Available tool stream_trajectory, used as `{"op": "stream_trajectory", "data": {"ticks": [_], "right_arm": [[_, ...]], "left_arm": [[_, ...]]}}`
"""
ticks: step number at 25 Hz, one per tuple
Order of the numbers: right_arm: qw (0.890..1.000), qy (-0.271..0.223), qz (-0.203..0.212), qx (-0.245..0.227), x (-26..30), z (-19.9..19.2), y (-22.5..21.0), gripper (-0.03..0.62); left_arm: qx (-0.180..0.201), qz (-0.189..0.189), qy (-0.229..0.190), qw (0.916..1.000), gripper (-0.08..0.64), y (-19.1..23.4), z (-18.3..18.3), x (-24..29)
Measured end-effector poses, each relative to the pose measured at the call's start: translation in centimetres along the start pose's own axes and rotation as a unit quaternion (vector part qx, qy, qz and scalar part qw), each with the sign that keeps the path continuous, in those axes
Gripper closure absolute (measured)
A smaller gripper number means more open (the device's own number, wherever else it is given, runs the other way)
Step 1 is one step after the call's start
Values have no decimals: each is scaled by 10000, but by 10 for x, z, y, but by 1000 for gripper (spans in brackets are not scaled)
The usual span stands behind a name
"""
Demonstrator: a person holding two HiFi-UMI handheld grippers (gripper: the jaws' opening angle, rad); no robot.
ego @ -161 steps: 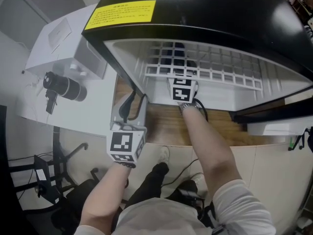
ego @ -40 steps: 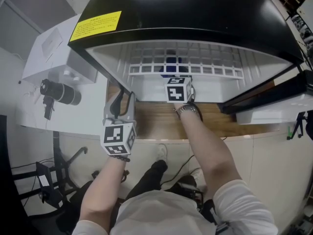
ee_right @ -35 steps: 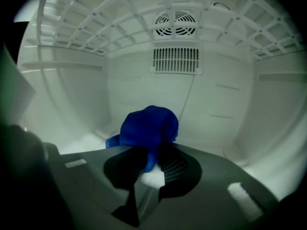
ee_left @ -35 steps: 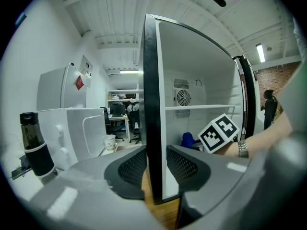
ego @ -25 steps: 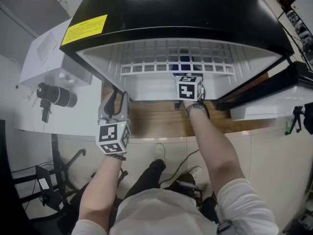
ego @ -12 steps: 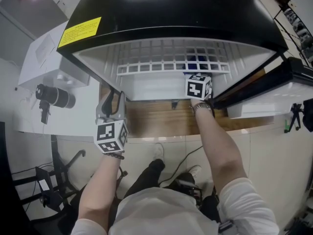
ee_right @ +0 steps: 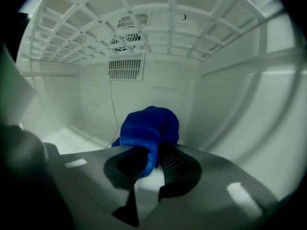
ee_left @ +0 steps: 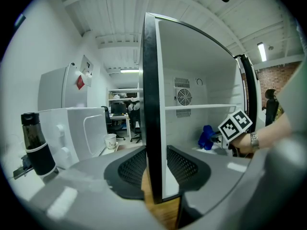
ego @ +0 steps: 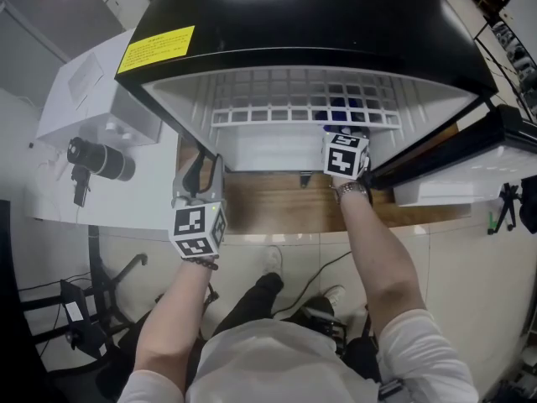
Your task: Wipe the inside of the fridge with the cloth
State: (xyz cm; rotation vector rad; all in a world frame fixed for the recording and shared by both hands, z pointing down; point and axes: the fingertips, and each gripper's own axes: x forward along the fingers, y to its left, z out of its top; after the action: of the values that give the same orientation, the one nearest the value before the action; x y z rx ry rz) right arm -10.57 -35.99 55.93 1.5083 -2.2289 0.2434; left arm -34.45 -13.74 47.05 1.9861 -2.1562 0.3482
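A black fridge (ego: pixel 319 23) stands open with a white inside. My right gripper (ee_right: pixel 151 163) is shut on a bunched blue cloth (ee_right: pixel 149 126) low inside the fridge, near its right wall (ee_right: pixel 240 114). In the head view its marker cube (ego: pixel 345 155) shows at the fridge mouth and the cloth (ego: pixel 342 110) shows through the wire shelf (ego: pixel 277 99); the fingertips are hidden there. My left gripper (ego: pixel 201 164) is shut on the front edge of the fridge's left side wall (ee_left: pixel 152 104), which runs between its pads. The cloth (ee_left: pixel 206 137) also shows in the left gripper view.
The fridge door (ego: pixel 470 149) hangs open on the right. A white appliance (ego: pixel 92 82) and a black bottle (ego: pixel 101 159) stand left of the fridge, with a white mug (ee_left: pixel 111 140) beyond. A fan vent (ee_right: pixel 125 38) sits in the back wall. Wooden floor (ego: pixel 277 204) lies below.
My right gripper has carried the blue cloth rightward across the fridge bottom, from the middle toward the right wall. The left gripper has kept its hold on the side wall.
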Motion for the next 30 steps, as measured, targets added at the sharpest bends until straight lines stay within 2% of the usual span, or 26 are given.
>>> {"op": "stream_trajectory", "data": {"ticks": [5, 11, 21, 25, 30], "right_arm": [[9990, -198, 396, 42, -18, 11, 40, 518], [9937, -406, 1046, 59, -39, 24, 113, 518], [9795, -300, 1979, -243, -53, 13, 223, 518], [9768, -103, 2106, -384, -48, -1, 242, 518], [9789, 159, 1966, -541, -39, -12, 243, 518]], "left_arm": [[-17, -52, 8, 10000, 436, -1, 0, -1], [-21, -88, 11, 10000, 436, 0, 2, -1], [-17, -227, 57, 9997, 436, -1, 0, -2], [48, -268, 15, 9996, 436, 0, 0, -3], [26, -321, 4, 9995, 436, -1, -1, -4]]}}
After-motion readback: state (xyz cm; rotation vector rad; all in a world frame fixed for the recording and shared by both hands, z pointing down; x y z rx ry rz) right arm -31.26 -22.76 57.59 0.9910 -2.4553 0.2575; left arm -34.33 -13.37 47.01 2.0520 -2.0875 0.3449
